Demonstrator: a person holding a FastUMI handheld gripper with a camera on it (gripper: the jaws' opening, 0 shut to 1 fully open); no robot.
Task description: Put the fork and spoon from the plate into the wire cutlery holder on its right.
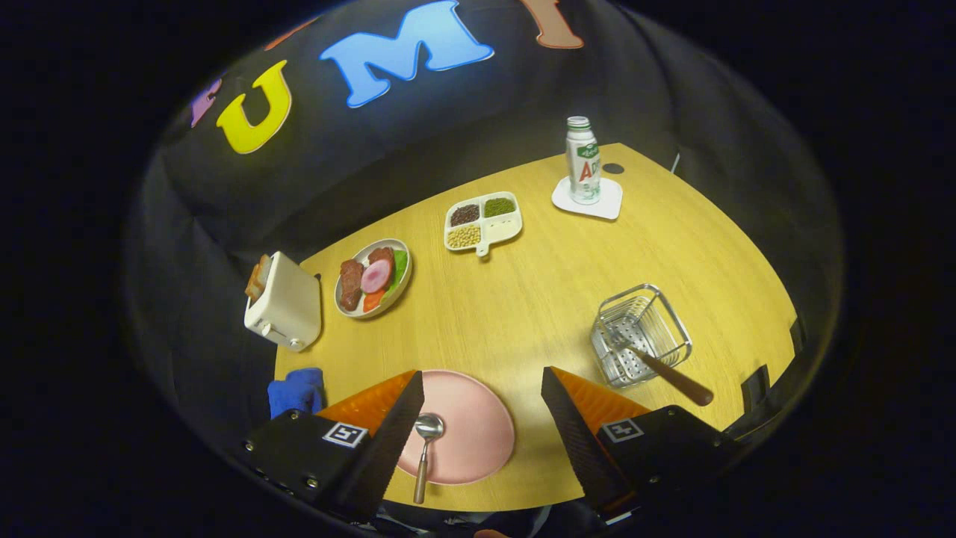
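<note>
Now the gripper is hanging open, grasping nothing, over the pink plate. Spoon is lying on the plate; fork is sitting in the wire cutlery holder at 2 o'clock.

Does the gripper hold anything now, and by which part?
Nothing is held. The gripper is open above the pink plate; the spoon lies on the plate beside one finger.

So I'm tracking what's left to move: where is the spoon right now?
In the gripper view the spoon lies on the pink plate, near its left edge, beside the left finger of the open gripper, handle overhanging the plate's near rim.
</note>
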